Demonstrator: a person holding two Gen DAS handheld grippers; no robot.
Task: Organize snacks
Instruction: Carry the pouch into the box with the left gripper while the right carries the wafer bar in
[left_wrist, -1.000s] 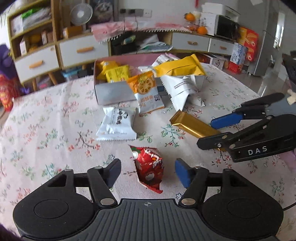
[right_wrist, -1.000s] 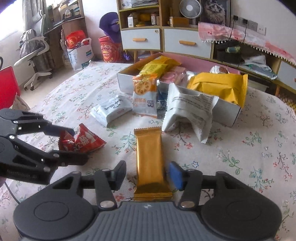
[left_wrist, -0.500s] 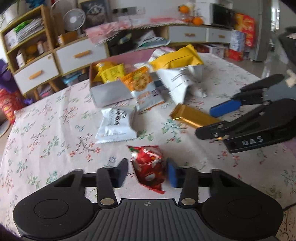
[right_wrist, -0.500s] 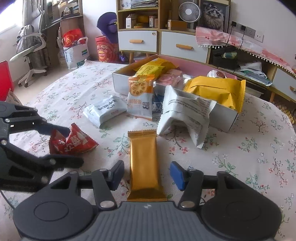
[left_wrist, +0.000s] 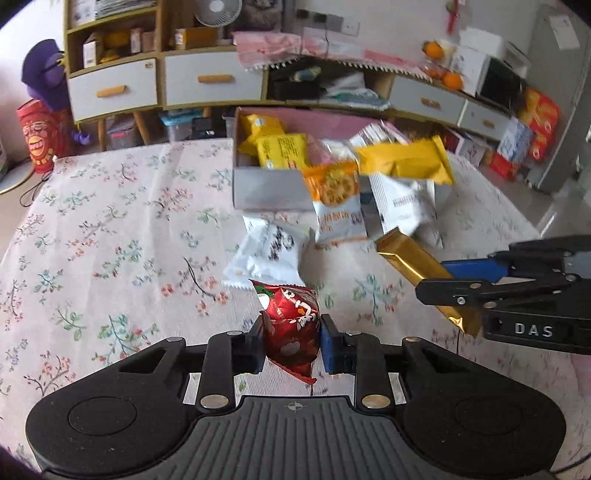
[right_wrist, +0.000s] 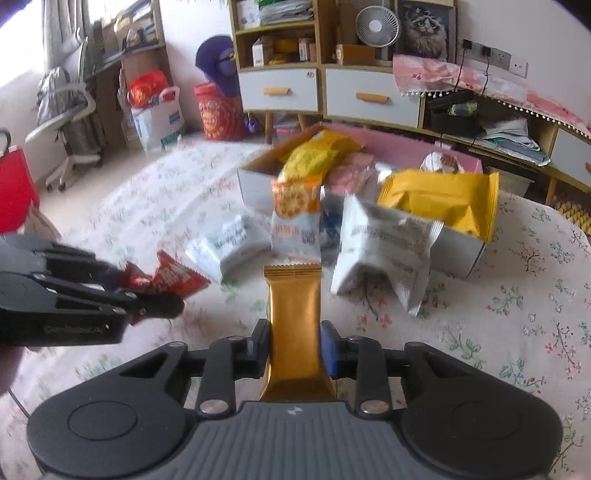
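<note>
A red snack packet (left_wrist: 291, 317) sits between the pads of my left gripper (left_wrist: 291, 339), which is shut on it just above the floral tablecloth (left_wrist: 110, 240). In the right wrist view that packet (right_wrist: 177, 280) pokes out of the left gripper (right_wrist: 147, 295) at the left. My right gripper (right_wrist: 295, 343) has its jaws closing on a long gold bar (right_wrist: 294, 306), with both pads against its sides. From the left wrist view, the gold bar (left_wrist: 410, 258) lies slanted in the right gripper (left_wrist: 432, 277). A grey open box (left_wrist: 269, 188) of snacks stands behind.
A white packet (left_wrist: 266, 254), an orange-and-white packet (left_wrist: 338, 206) and a big white bag (left_wrist: 402, 203) lie in front of the box. A yellow bag (left_wrist: 402, 162) rests on the box rim. A drawer cabinet (left_wrist: 199, 81) stands beyond the table.
Both grippers' jaws have closed from wide apart: the left onto the red packet, the right onto the gold bar. The left gripper has rolled slightly.
</note>
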